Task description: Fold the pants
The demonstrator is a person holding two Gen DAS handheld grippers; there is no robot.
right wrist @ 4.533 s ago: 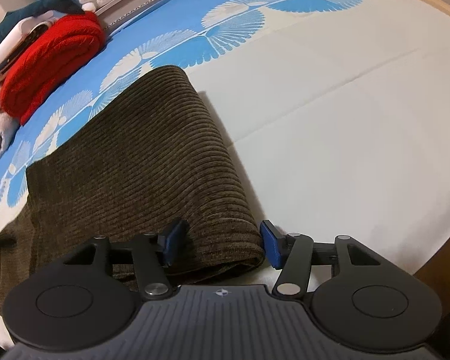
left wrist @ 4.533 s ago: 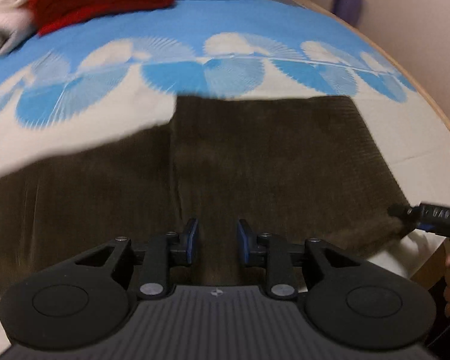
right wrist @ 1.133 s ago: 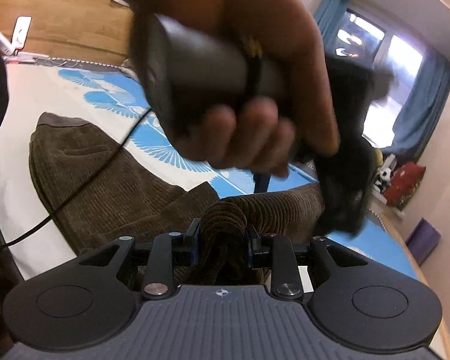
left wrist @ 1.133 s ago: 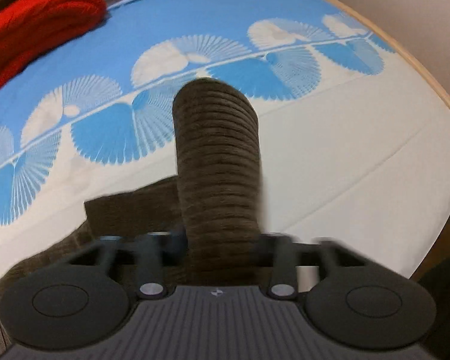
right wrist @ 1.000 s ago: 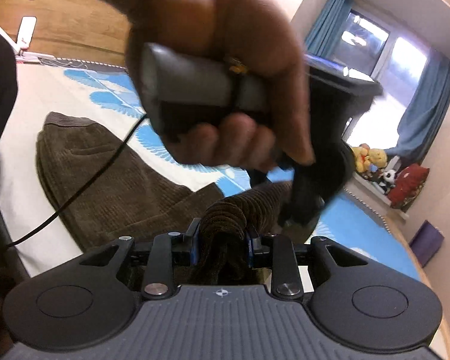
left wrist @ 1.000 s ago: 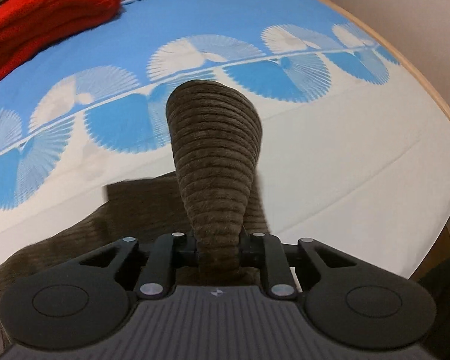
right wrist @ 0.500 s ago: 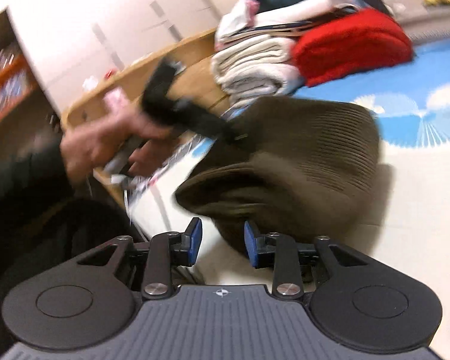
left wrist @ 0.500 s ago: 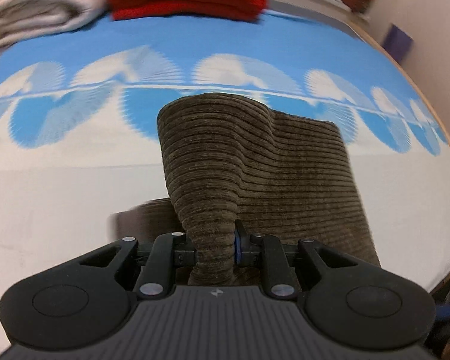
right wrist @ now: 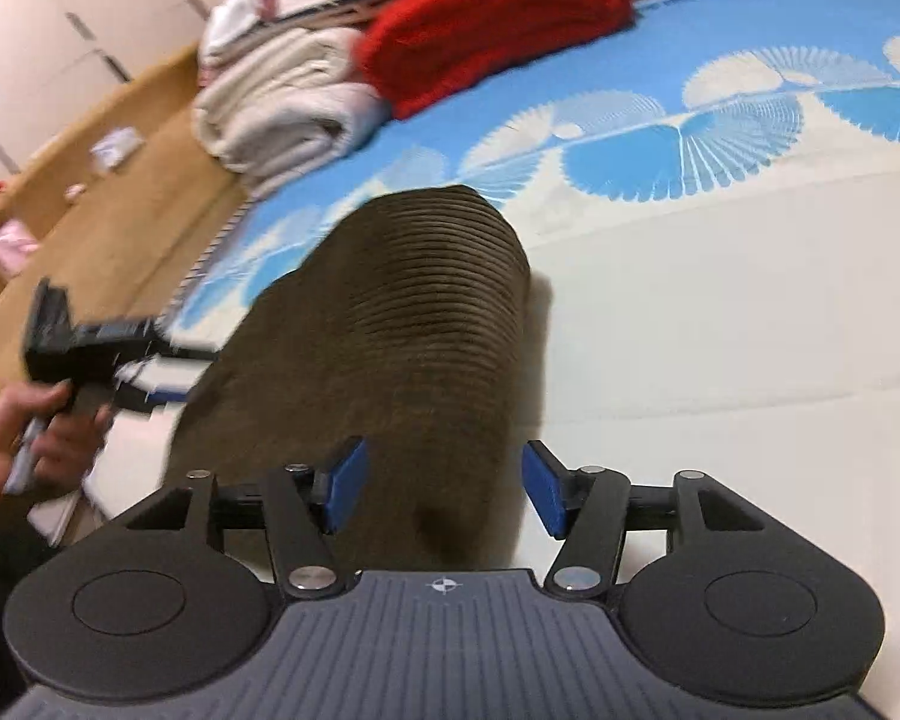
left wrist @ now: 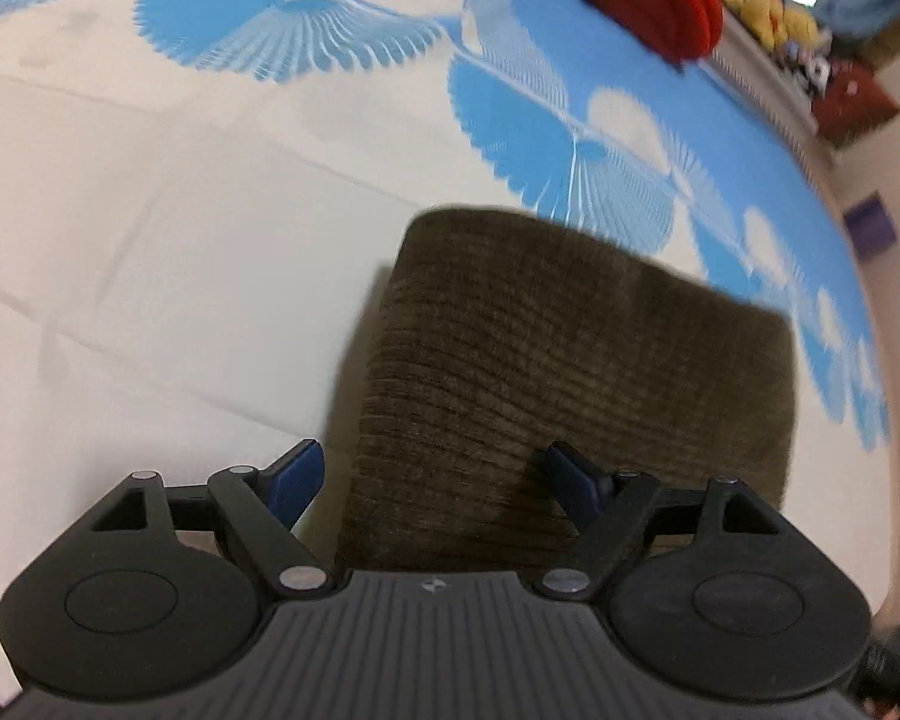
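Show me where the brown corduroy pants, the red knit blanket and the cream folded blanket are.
brown corduroy pants [right wrist: 402,324], right wrist view, ribbed top of the folded bundle
red knit blanket [right wrist: 486,18], right wrist view, middle of its folded face
cream folded blanket [right wrist: 276,102], right wrist view, its rolled front

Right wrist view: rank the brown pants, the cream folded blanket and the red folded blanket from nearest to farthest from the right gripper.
1. Brown pants: directly ahead of the right gripper, lying between its open jaws.
2. Cream folded blanket: farther up, to the left, at the bed's edge.
3. Red folded blanket: farthest, beyond the cream one, top centre.
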